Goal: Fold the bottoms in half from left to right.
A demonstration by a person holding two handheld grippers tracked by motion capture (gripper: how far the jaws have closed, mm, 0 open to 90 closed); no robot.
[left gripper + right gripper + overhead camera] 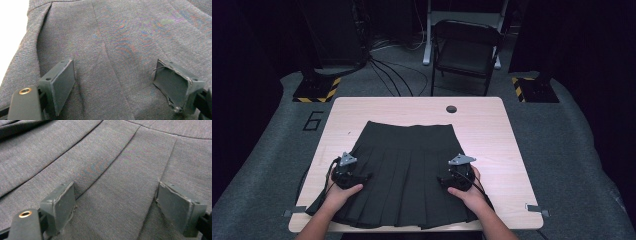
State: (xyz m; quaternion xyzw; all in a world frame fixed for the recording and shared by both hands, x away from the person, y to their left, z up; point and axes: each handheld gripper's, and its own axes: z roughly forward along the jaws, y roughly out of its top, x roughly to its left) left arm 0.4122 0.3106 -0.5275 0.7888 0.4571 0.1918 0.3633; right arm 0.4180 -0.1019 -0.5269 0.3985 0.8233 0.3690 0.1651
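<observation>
Two grippers, left (362,176) and right (443,179), jaws spread wide, nothing pinched, hovering over skirt (406,165) lying flat mid-table (512,150), lower centre of frame. Risk: closing on single pleat layer only, so fabric bunches, fold goes crooked.

Desk (492,125): light wood top with rounded corners and a dark round hole (451,109) near its far edge.
On it: a black pleated skirt (407,170), spread flat, hem at the near edge.
Under it: grey floor (577,150).
</observation>
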